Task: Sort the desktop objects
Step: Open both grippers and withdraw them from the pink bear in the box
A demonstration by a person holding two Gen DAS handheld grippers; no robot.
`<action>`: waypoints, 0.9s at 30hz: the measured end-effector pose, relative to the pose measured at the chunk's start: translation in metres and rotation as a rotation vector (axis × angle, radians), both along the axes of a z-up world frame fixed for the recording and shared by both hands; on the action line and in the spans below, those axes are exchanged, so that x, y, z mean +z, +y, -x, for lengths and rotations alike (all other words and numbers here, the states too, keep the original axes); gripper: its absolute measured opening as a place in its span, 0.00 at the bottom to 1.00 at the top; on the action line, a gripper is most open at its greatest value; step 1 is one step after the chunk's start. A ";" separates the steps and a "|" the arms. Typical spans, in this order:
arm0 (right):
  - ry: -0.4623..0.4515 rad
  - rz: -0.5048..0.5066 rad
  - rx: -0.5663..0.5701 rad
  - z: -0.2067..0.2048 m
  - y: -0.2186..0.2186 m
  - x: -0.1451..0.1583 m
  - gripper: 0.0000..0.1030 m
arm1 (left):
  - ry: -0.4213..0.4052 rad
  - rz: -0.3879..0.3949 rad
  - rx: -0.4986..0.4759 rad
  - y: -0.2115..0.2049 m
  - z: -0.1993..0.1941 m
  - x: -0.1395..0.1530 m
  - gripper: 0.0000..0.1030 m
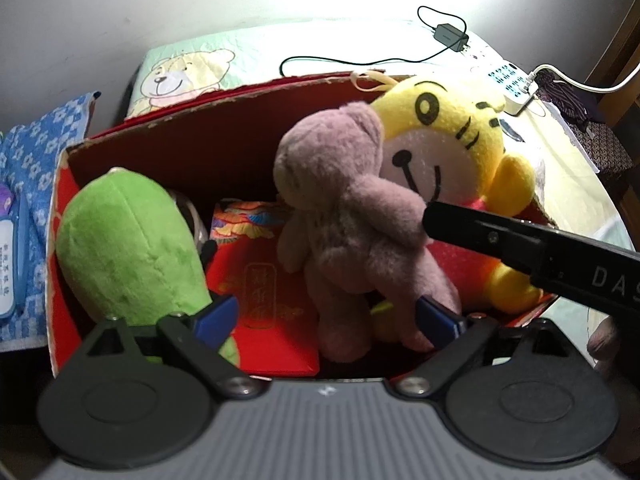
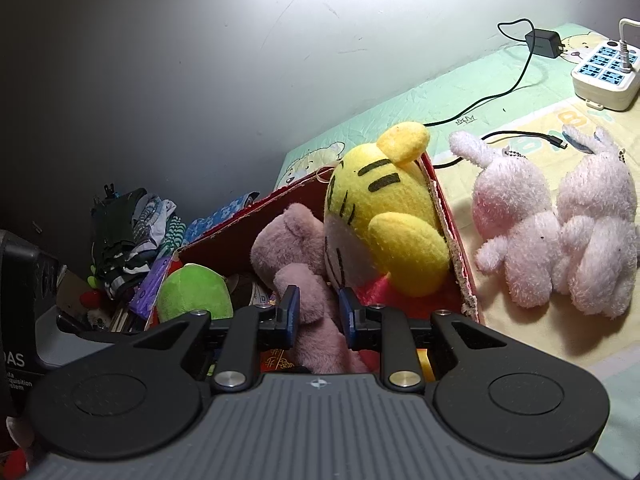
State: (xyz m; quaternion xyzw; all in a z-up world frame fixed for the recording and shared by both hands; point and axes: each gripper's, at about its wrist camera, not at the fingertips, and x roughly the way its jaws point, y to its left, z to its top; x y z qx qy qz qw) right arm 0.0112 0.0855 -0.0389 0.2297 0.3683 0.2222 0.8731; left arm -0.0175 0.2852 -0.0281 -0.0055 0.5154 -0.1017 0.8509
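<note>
the right gripper (image 2: 318, 312) is closing its blue pads on the mauve teddy bear (image 2: 298, 264), gripping it around the body or arm, with the bear sitting upright inside the red cardboard box (image 2: 452, 240). in the left wrist view the left gripper (image 1: 326, 316) is hanging over the near edge of the box with its blue pads spread wide; the bear's leg is lying just by its right pad, but nothing is being clamped. the step in hand looks like placing the bear among the toys already boxed. the next move probably calls for the right pads to part and for that gripper to lift straight up so the bear does not tip out with it, then to swing over the right wall of the box toward the toys outside.

counting near to far: one mauve teddy bear in the middle of the box, one green plush (image 1: 128, 236) leaning at the box's left end, and one yellow tiger plush (image 1: 444, 148) sitting behind the bear against the right wall. beyond that wall, two pale pink rabbit plushes (image 2: 516, 220) are lying side by side and touching on the bedding (image 2: 520, 344), waiting to be sorted. farther back one white power strip (image 2: 604, 72) and one black charger (image 2: 542, 42) are resting near the wall.
</note>
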 end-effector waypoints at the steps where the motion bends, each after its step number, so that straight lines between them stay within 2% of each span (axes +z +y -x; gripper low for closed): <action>1: -0.001 0.000 0.000 0.001 -0.001 0.000 0.24 | 0.000 0.000 0.004 0.000 0.000 0.000 0.93; 17: -0.026 0.033 0.003 0.011 -0.003 0.002 0.24 | 0.017 -0.065 0.051 -0.003 0.006 0.003 0.94; 27: -0.049 0.044 -0.003 0.018 -0.003 0.005 0.24 | -0.023 -0.095 0.069 -0.004 0.015 0.014 0.96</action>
